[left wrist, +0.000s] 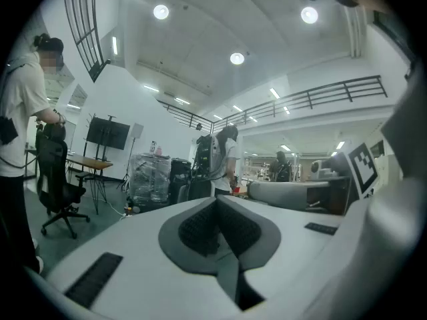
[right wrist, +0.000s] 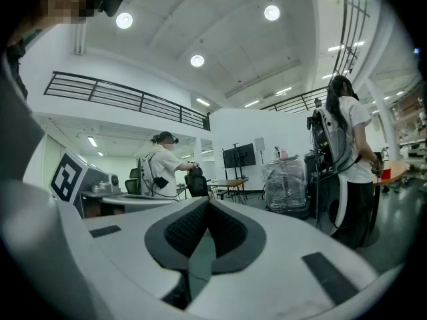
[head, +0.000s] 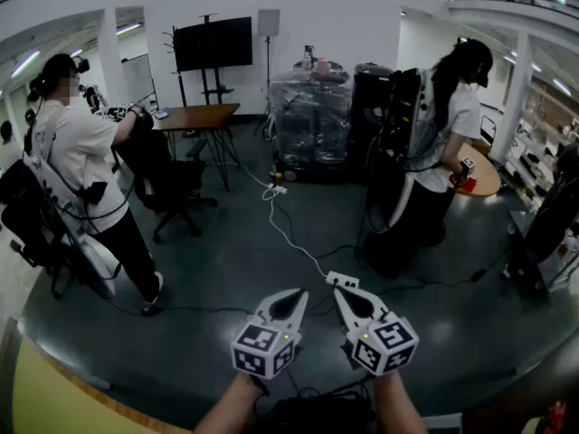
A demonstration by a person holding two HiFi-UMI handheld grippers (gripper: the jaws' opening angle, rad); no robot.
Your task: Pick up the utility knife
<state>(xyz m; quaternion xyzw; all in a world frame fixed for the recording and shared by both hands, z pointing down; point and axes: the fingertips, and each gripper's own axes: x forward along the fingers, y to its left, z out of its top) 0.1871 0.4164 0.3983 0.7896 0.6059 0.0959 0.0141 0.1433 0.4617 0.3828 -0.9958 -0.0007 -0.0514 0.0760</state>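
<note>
The left gripper (head: 297, 297) and the right gripper (head: 341, 295) are both shut tight. The arms (head: 233, 407) holding them are cut off below. Only the gripper views show the round ceiling lights (left wrist: 237, 59).

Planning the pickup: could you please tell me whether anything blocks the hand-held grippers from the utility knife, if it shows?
No utility knife shows in any view, so blockage cannot be judged. The left hand-held gripper and right hand-held gripper are shut, empty.

A person (head: 77, 156) stands at a desk (head: 194, 116) near a plastic-wrapped stack (head: 312, 120).
</note>
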